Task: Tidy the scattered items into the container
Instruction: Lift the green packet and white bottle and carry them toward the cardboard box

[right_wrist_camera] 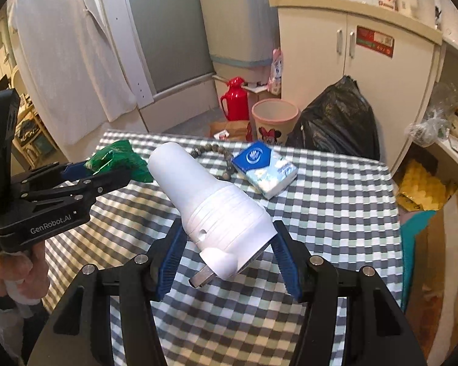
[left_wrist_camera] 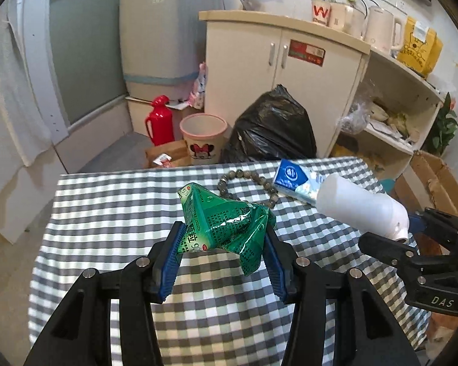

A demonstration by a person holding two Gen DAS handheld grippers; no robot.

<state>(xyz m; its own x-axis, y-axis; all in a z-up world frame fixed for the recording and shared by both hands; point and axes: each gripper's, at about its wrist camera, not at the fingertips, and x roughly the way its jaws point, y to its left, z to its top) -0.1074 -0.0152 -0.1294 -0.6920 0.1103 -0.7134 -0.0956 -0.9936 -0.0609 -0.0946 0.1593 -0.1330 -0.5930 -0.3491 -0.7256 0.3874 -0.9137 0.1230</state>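
Left tool (left_wrist_camera: 223, 241) clamping green packet (left_wrist_camera: 226, 222), right tool (right_wrist_camera: 229, 244) clamping white device (right_wrist_camera: 210, 204)

Bead bracelet (right_wrist_camera: 216, 155) partly hidden behind white device (right_wrist_camera: 210, 210), packet print unreadable

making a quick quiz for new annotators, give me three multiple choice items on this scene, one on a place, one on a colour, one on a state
1. Where does the bead bracelet lie?
A. on the checked tablecloth, beside the tissue pack
B. in the black bag
C. on the cupboard top

2. What colour is the crumpled packet?
A. red
B. green
C. yellow

3. What is the state of the right gripper?
A. open and empty
B. shut on the tissue pack
C. shut on the white device

Answers:
1. A, the beads rest on the cloth at the pack's left edge.
2. B, its foil is green, held in the left gripper.
3. C, both blue pads press on the device's wide end.
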